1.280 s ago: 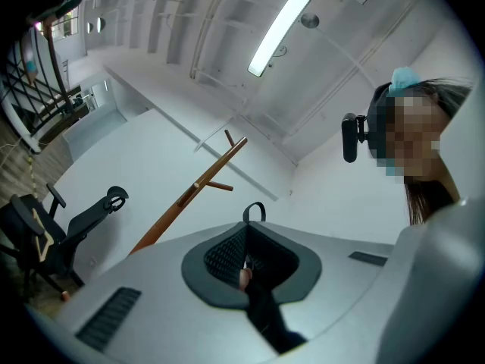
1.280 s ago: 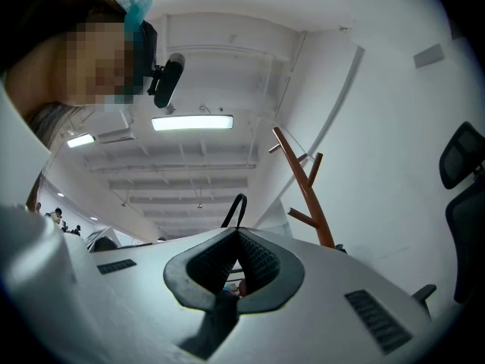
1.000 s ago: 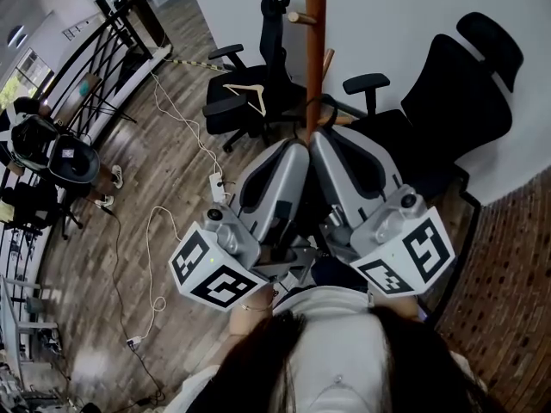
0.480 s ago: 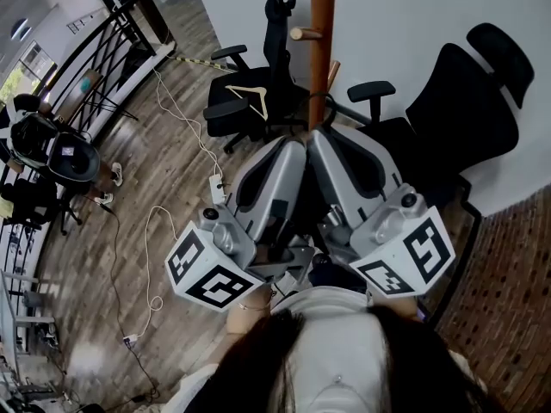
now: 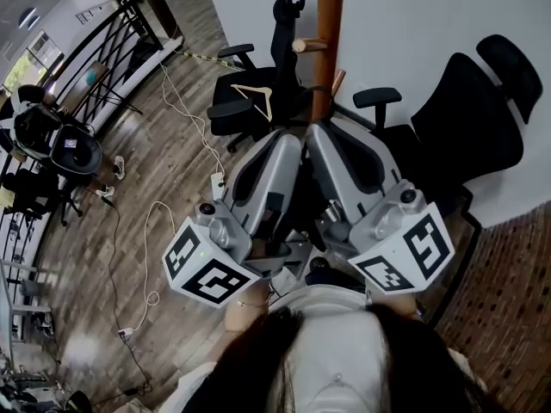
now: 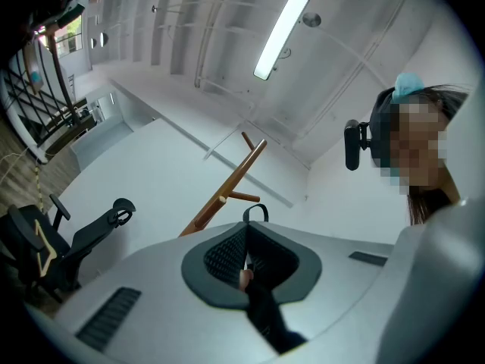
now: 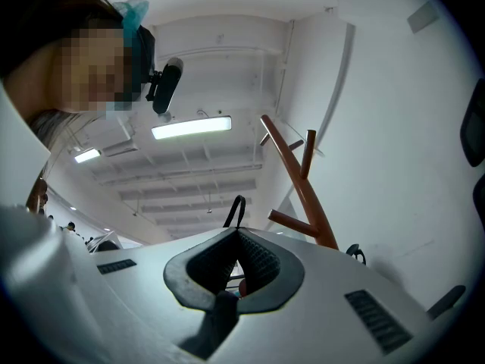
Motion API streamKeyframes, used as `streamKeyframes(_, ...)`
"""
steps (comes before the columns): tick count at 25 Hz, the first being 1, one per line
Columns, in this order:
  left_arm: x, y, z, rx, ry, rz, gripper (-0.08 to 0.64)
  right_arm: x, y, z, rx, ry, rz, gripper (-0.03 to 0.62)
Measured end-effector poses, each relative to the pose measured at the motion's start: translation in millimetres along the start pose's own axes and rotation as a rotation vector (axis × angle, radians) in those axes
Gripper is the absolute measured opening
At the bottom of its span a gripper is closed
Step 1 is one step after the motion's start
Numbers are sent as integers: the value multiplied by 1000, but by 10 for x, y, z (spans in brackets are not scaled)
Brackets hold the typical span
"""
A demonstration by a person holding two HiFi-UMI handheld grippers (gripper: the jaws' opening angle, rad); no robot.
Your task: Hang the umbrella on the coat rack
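The coat rack (image 5: 328,24) is a brown wooden pole with short pegs (image 5: 308,46), straight ahead by the white wall. My left gripper (image 5: 291,143) and right gripper (image 5: 317,134) stand side by side, tips nearly touching, pointing at the pole. Both are shut on the dark folded umbrella (image 5: 297,222) held between them. Its black strap loop (image 6: 256,211) sticks out past the jaws in the left gripper view, below the rack (image 6: 227,189). The right gripper view shows the same loop (image 7: 236,209) to the left of the rack (image 7: 299,184). Most of the umbrella is hidden by the grippers.
Black office chairs stand on either side of the rack, one at the left (image 5: 275,50) with a wooden hanger (image 5: 258,97) on its seat, one at the right (image 5: 465,101). White cables (image 5: 185,119) trail over the wood floor. A black railing (image 5: 95,50) runs at the far left.
Both grippers, still shut on the umbrella, have edged up toward the rack's pole. The view has tilted up, so more of the pole and pegs shows.
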State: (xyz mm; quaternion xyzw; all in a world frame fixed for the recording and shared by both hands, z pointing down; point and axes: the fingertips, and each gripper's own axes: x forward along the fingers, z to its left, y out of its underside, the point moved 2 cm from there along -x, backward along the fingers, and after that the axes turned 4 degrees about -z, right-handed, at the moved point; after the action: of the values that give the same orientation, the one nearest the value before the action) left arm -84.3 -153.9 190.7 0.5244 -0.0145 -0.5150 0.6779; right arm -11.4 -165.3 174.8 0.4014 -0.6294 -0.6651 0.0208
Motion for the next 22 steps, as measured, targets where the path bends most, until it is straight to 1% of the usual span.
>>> streamKeyframes(10,128,-105,89,19,-14,-26,14,141,-44,-94,2,-16,-18,37)
streamKeyframes(22,342,-153,294,21,-23,-25,14,355,-4,-305,7,-11,-22,37)
